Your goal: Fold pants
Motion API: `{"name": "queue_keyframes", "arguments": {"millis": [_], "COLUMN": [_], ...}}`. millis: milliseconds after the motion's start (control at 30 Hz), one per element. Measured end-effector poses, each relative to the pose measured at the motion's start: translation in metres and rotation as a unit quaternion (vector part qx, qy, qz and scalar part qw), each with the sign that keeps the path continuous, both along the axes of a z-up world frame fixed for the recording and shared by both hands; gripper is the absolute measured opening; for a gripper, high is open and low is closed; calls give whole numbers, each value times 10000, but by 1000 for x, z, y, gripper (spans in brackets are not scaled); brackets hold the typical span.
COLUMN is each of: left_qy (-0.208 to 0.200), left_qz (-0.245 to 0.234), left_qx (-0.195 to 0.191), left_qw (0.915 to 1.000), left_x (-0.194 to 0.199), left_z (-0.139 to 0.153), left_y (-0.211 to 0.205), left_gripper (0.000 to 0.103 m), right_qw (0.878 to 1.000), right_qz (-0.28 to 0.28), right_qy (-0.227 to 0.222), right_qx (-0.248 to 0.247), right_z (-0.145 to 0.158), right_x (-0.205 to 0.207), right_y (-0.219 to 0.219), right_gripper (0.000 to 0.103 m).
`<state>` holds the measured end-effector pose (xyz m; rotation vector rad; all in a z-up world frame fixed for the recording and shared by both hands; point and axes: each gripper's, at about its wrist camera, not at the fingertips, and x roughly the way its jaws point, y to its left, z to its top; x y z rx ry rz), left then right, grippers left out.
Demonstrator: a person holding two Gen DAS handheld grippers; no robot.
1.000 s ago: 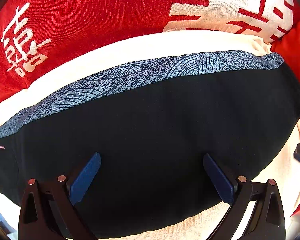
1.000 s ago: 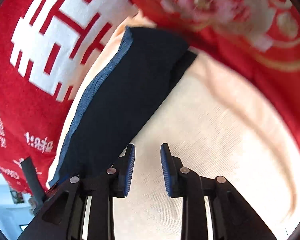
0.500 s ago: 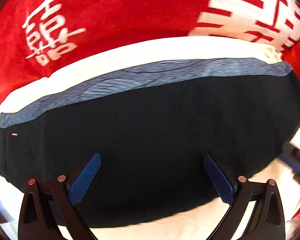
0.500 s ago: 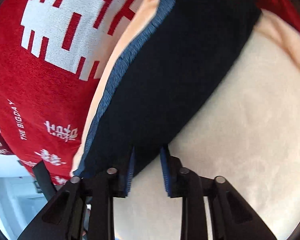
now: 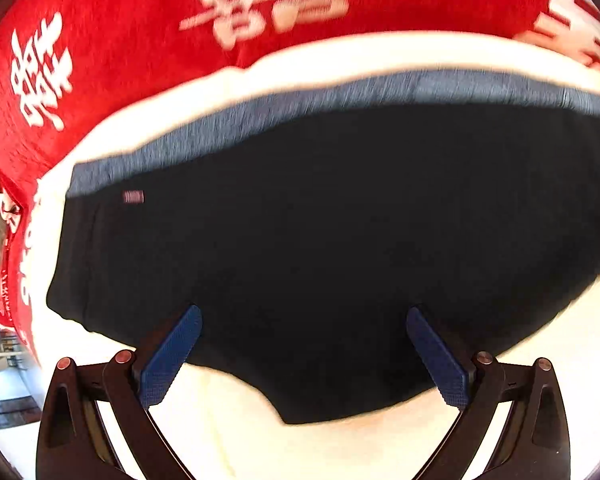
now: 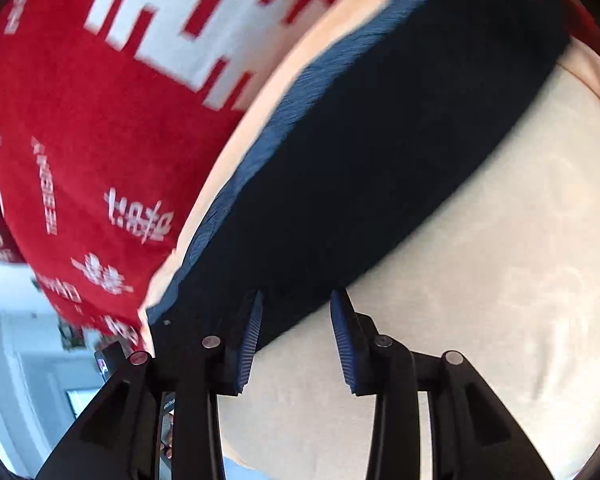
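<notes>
The black pants (image 5: 320, 248) with a blue-grey patterned waistband (image 5: 284, 120) lie flat on a cream cloth (image 5: 228, 432). My left gripper (image 5: 304, 324) is wide open just above the pants' near edge, with nothing between its fingers. In the right wrist view the pants (image 6: 380, 168) run up and to the right. My right gripper (image 6: 296, 304) is partly open over the pants' near hem and holds nothing.
A red blanket with white characters (image 5: 120, 40) lies beyond the cream cloth and also shows in the right wrist view (image 6: 100, 140). Bare cream cloth (image 6: 480, 300) spreads to the right of the pants. A room background (image 6: 28, 360) shows at lower left.
The left gripper has shifted left along the pants, bringing their left end and small tag into view. The right gripper has closed in on the hem and opened wider.
</notes>
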<state>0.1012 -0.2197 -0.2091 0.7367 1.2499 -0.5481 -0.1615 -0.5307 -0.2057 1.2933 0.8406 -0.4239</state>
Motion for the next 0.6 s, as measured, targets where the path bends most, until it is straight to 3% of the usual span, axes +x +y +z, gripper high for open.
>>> {"name": "queue_keyframes", "arguments": {"millis": [67, 167, 300, 500, 600], "left_qy": [-161, -218, -16, 381, 431], "left_qz": [-87, -58, 103, -97, -253], "left_qx": [-351, -180, 148, 9, -70], "left_qw": [9992, 9996, 9998, 9992, 9987], "left_x": [-5, -10, -7, -24, -38], "left_z": [0, 0, 5, 15, 15], "left_y": [12, 9, -10, -56, -78], "left_gripper": [103, 103, 103, 103, 103], "right_qw": [9994, 9986, 9989, 9977, 9977], "right_qz": [249, 339, 217, -100, -198], "right_qy": [187, 384, 367, -62, -68], "right_qx": [-167, -120, 209, 661, 640], "right_z": [0, -9, -15, -19, -17], "right_x": [15, 21, 4, -34, -44], "right_y": [3, 4, 8, 3, -3], "right_gripper": [40, 40, 40, 42, 42]}}
